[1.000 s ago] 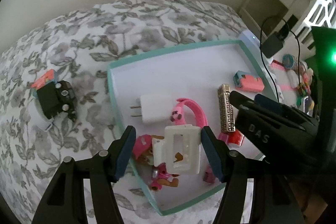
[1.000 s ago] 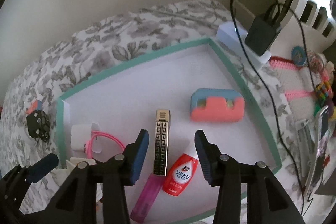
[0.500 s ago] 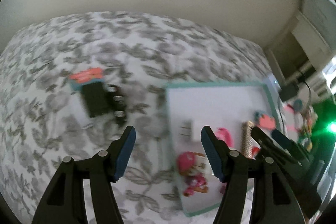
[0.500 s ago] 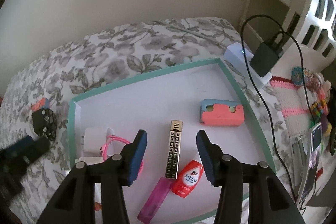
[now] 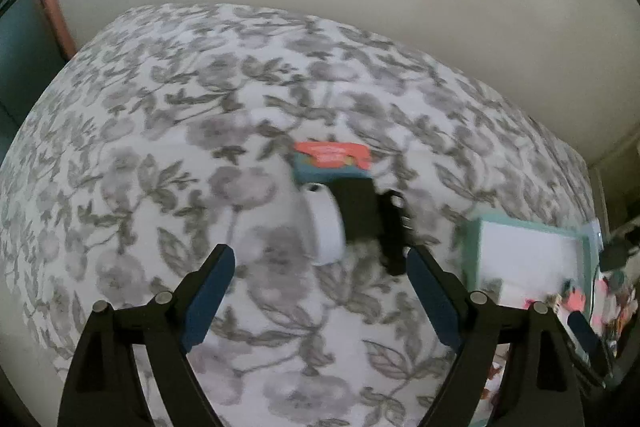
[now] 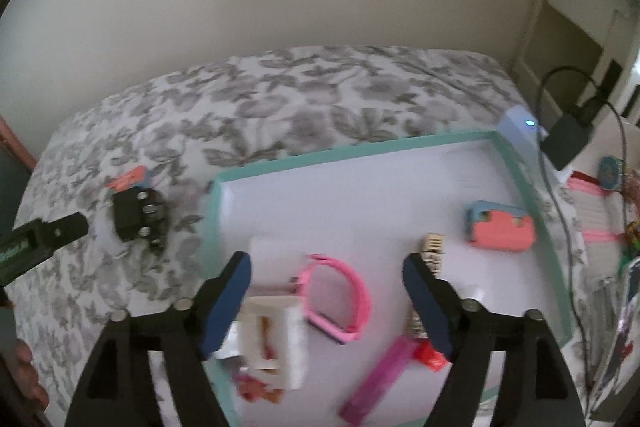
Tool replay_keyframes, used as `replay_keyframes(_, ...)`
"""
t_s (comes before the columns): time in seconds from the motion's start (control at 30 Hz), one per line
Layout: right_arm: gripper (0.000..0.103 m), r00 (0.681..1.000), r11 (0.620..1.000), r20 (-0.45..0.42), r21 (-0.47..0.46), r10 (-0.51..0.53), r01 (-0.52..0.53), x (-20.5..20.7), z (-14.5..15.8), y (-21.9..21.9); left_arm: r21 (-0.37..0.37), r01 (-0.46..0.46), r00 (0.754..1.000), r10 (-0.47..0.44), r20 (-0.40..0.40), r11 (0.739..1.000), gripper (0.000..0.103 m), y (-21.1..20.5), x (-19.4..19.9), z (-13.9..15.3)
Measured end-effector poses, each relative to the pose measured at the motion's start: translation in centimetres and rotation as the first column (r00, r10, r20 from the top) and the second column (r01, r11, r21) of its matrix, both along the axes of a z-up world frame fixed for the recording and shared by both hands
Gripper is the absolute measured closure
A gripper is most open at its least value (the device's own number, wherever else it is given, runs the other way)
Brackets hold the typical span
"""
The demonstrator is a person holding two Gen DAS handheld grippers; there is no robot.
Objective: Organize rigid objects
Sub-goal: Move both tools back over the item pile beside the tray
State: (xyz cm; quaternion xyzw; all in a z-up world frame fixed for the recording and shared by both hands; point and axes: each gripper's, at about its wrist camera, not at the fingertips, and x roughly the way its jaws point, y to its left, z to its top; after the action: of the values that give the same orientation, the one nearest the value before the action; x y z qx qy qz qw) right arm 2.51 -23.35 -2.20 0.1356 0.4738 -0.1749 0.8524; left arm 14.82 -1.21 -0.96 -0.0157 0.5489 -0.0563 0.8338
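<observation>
Floral bedspread point(image 5: 160, 187) now under the left tool point(image 5: 320, 275), not the tray point(image 6: 400, 151); both tools opening, empty, right tool point(image 6: 326, 279) included.

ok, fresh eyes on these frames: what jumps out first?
The teal-rimmed tray on the floral bedspread, crowded with small things, the pink watch band at its middle. Left of it, outside the tray, a black block sits with a white piece, ahead of the opening, empty left claw.
</observation>
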Motion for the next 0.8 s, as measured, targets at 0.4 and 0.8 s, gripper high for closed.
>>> replay_keyframes(0.4, 0.002, 0.993, 0.993, 0.013, -0.009, 0.119, -0.119, 2.5, -0.3, 5.0, 0.013, -0.133, 0.991, 0.132, 0.036, 0.991, 0.013, 6.2, 1.7, -0.1)
replay_keyframes(0.8, 0.005, 0.977, 0.978, 0.084, 0.059, 0.197, -0.202, 6.4, 0.1, 8.2, -0.048, -0.146, 0.989, 0.147, 0.029, 0.988, 0.001, 6.8, 3.1, -0.9)
